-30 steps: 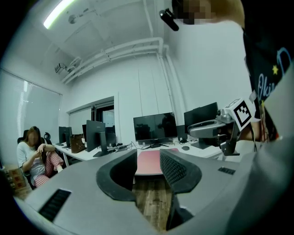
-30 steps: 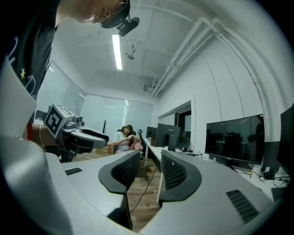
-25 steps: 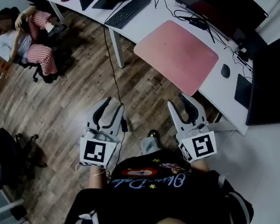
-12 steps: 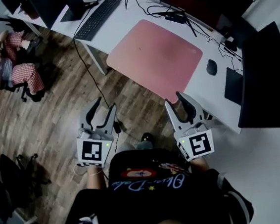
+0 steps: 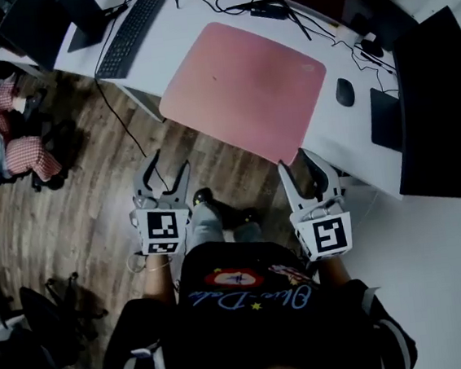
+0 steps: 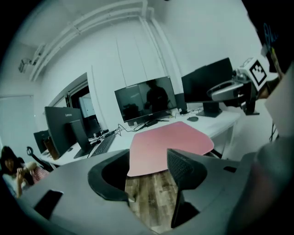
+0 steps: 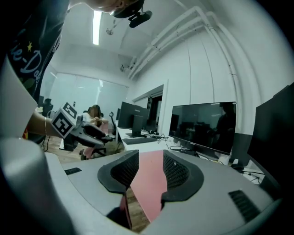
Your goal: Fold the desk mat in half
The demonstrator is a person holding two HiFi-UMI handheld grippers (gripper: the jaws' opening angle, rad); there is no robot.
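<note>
The pink desk mat (image 5: 241, 88) lies flat on the white desk (image 5: 190, 36), its near edge along the desk's front. My left gripper (image 5: 171, 166) hangs over the wooden floor just short of the mat's near left corner, apart from it. Its jaws have just been opening and nothing is between them; the mat (image 6: 170, 144) shows beyond the left gripper (image 6: 149, 167). My right gripper (image 5: 298, 163) sits at the mat's near right corner. Its jaws have just been opening too, and the mat (image 7: 149, 183) shows through the right gripper's (image 7: 149, 172) gap, with no pad pressing on it.
A black keyboard (image 5: 129, 35) lies left of the mat, a mouse (image 5: 345, 91) to its right. Dark monitors (image 5: 439, 108) and cables (image 5: 278, 11) line the desk's far and right sides. A person sits on a chair (image 5: 13, 137) at far left.
Both grippers have moved in toward the desk's front edge and the mat's near corners. The left jaws stand wider apart than before.
</note>
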